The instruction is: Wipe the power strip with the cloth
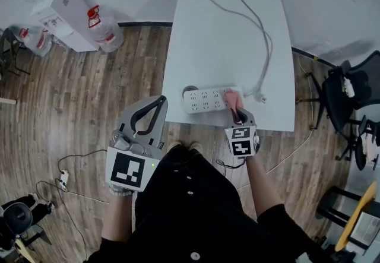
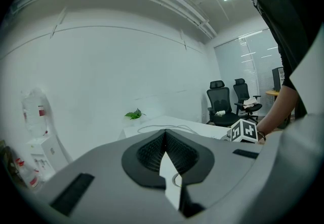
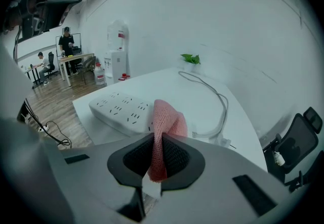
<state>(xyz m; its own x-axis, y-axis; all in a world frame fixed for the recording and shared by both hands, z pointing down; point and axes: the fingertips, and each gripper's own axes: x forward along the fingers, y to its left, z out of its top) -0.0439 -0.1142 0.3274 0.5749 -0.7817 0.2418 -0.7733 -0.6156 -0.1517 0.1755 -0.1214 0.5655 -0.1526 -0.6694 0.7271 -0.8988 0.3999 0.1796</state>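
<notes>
Right gripper (image 3: 161, 153), fingers clamped on the pink cloth (image 3: 165, 124), at the power strip's (image 1: 203, 100) right end. Left gripper (image 2: 165, 156) hangs clear, fingers together and empty. Most of the wiping apparently remains.

Left gripper (image 1: 159, 101) jaws together, empty, near the torso; right gripper (image 1: 238, 116) forward, jaws tight on cloth (image 3: 166, 123)
</notes>
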